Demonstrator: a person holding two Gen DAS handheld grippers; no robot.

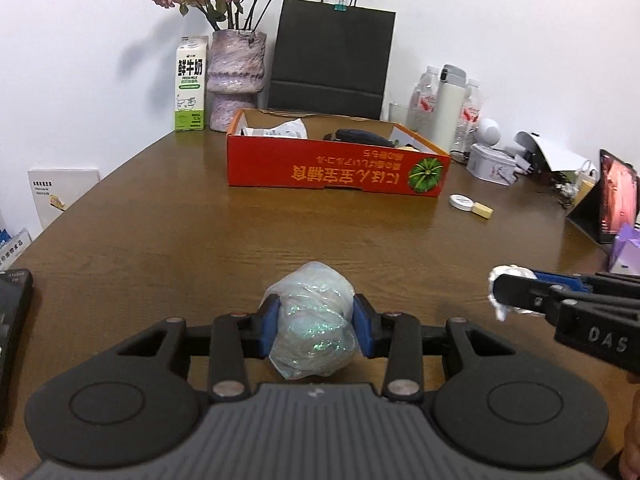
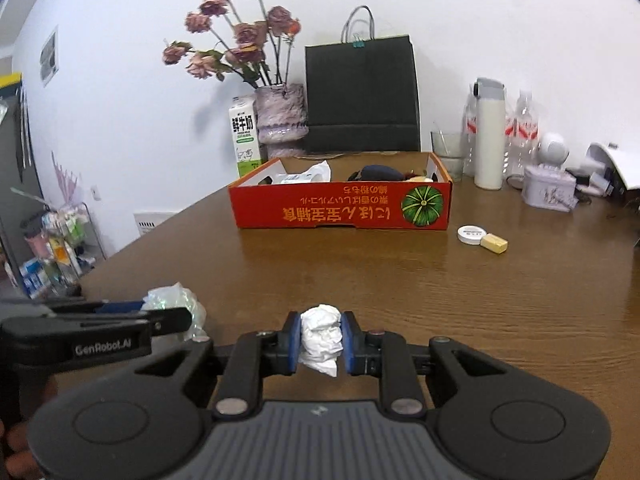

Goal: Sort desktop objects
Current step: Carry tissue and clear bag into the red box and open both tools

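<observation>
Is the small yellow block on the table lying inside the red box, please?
No, the yellow block lies on the bare table beside a round white tin, outside the red box.

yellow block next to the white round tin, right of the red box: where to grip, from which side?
Probably from above, jaws across the short sides of the yellow block. It lies flat and low, with the white round tin against its left end, so closing along its length would catch the tin. Both grippers are full now.
</observation>
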